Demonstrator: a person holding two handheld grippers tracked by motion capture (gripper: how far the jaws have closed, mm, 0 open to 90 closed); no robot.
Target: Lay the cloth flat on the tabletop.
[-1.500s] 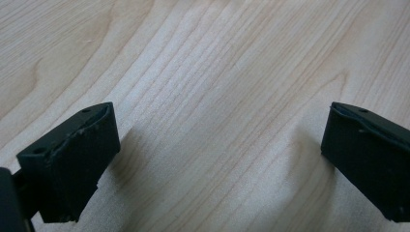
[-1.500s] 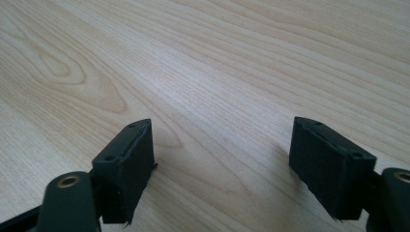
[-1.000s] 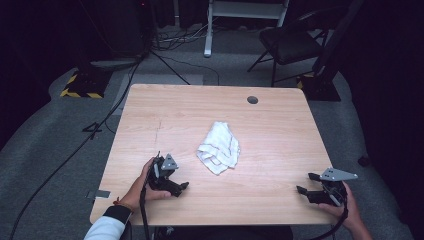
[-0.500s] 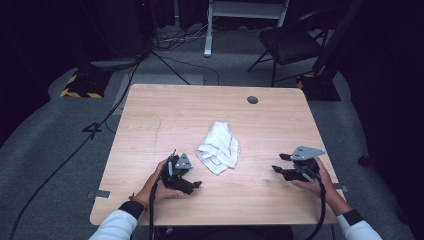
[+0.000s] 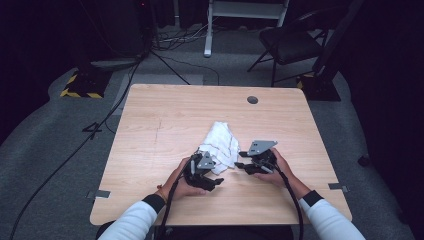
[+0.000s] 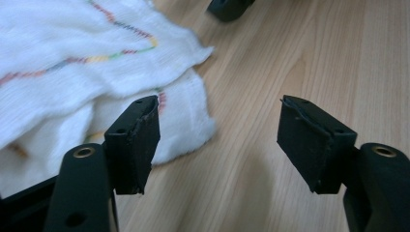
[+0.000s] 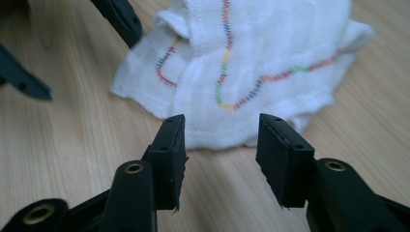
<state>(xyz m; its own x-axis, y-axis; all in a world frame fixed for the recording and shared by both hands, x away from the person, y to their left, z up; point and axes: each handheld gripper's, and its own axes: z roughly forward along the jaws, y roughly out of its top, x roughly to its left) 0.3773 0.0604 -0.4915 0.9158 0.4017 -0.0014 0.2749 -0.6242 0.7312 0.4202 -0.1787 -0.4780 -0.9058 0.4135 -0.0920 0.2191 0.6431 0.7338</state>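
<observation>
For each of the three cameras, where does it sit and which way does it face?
High view: above the person's side, facing forward and down on the table; forearms and both hands show.
Left gripper view: on the left gripper, facing along its fingers at the cloth.
Right gripper view: on the right gripper, facing the cloth edge.
All three share the white cloth.

1 white cloth (image 5: 220, 146) mid-frame on 1 wooden table (image 5: 165, 115), 2 grippers – left gripper (image 5: 202, 176) & right gripper (image 5: 254, 163) lower centre, 2 hands on them, 1 round hole (image 5: 252, 100) in the tabletop upper right, 1 chair (image 5: 290, 42) top right, 1 white stand (image 5: 207, 27) top centre.
</observation>
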